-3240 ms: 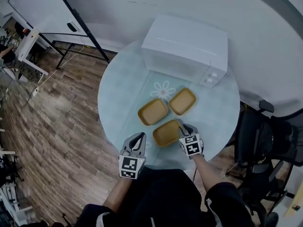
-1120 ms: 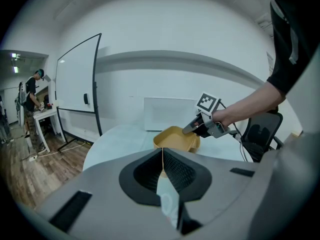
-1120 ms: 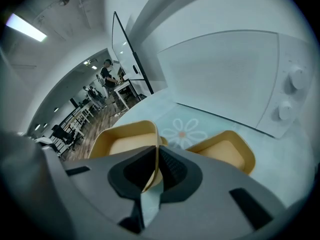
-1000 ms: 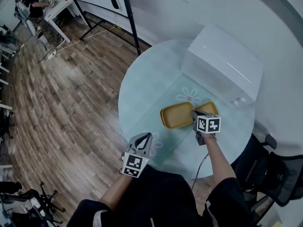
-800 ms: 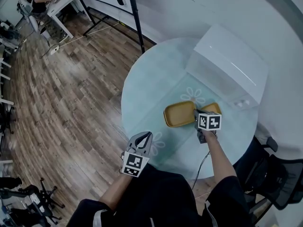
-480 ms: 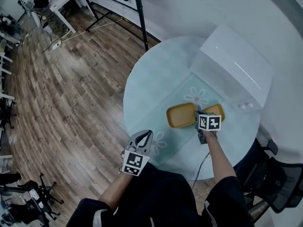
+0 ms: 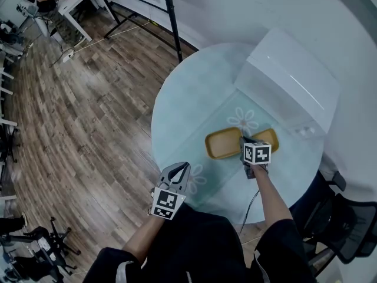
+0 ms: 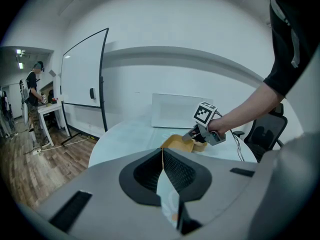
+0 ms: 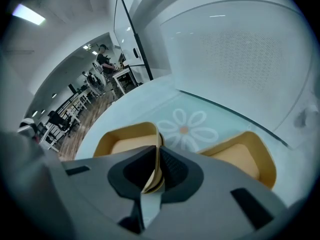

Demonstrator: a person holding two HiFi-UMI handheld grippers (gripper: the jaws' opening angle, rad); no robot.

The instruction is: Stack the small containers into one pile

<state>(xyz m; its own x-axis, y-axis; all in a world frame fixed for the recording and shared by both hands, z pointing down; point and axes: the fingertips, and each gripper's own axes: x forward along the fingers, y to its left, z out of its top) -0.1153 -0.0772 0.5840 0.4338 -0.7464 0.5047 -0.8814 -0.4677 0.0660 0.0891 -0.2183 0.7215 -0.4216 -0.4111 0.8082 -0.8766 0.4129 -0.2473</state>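
Two spots of yellow containers lie on the round glass table point(image 7: 188, 105). The left container point(image 7: 222, 144) shows a doubled rim in the right gripper view, where my right gripper point(image 9: 157, 151) is shut on the near-right edge of the yellow container point(image 9: 124, 140). A single container point(image 7: 268, 137) lies to its right, partly hidden by my right gripper point(image 7: 243, 142). That single container point(image 9: 246, 157) sits apart from the held one. My left gripper point(image 7: 183, 168) hovers at the table's near edge, shut and holding nothing; its own view shows the jaws point(image 8: 162, 151) pressed together.
A white box-shaped appliance point(image 7: 291, 78) stands at the table's far right, close behind the containers. A flower print point(image 7: 244, 120) marks the glass. A black office chair point(image 7: 339, 217) is at the right, a whiteboard stand point(image 7: 171, 22) on the wood floor beyond.
Three seconds ago three containers lay apart, my right gripper on the nearest. Now that one rests on the left container, still gripped. In the last second hardly anything moved.
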